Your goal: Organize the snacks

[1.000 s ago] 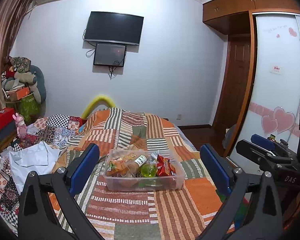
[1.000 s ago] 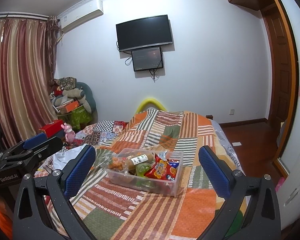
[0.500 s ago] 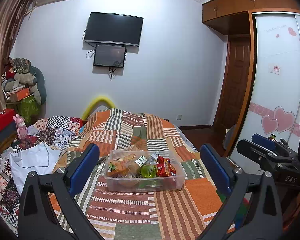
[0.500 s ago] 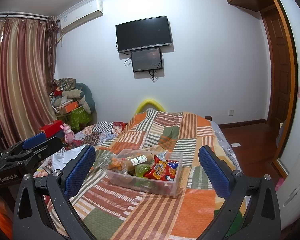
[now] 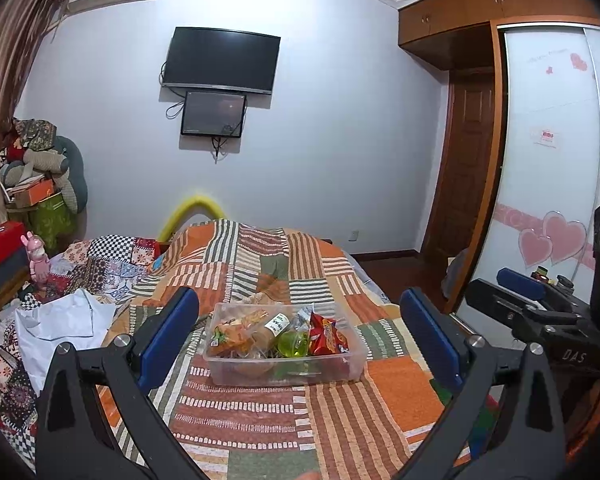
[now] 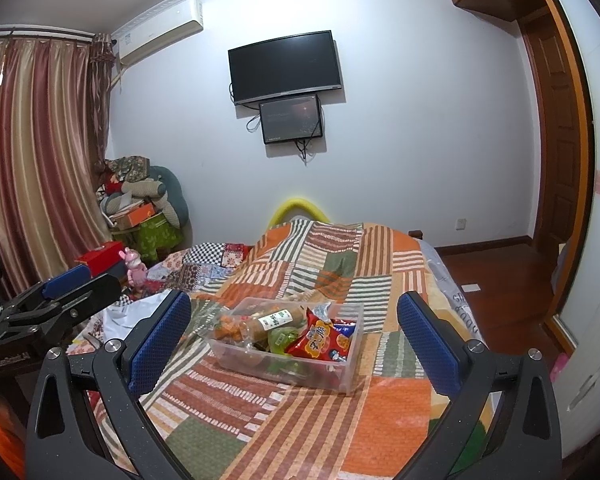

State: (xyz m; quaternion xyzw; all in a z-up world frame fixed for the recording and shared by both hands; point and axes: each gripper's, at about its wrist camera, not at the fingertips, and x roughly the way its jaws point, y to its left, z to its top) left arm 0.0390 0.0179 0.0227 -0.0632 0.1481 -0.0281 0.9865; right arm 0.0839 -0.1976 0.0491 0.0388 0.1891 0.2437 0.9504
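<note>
A clear plastic bin [image 5: 340, 372] [image 6: 348, 364] full of snacks rests on the patchwork bedspread [image 5: 300, 420] [image 6: 308, 420]. Inside lie a red snack bag [image 5: 327, 336] [image 6: 320, 340], a bottle with a white label [image 5: 274, 325] [image 6: 274, 318], a green jelly cup [image 5: 293, 345] and an orange packet [image 5: 236, 334]. My left gripper [image 5: 298, 338] hangs open in front of the bin, its blue pads [image 5: 168, 336] wide apart and holding nothing. My right gripper [image 6: 292, 342] is likewise open and short of the bin. The other gripper shows at the edge of each view.
White cloth [image 5: 60, 332] and a patterned quilt [image 5: 108, 264] lie on the bed's left. Boxes, a pink toy [image 5: 39, 258] and piled cushions [image 5: 40, 168] stand by the curtains [image 6: 32, 160]. A television [image 5: 222, 60] hangs on the far wall. A wardrobe [image 5: 552, 180] and door [image 5: 468, 160] are at right.
Both views have shifted slightly, with the bin sitting a touch higher and nearer the frame centre. Both grippers stay open. Nothing in the bin has moved.
</note>
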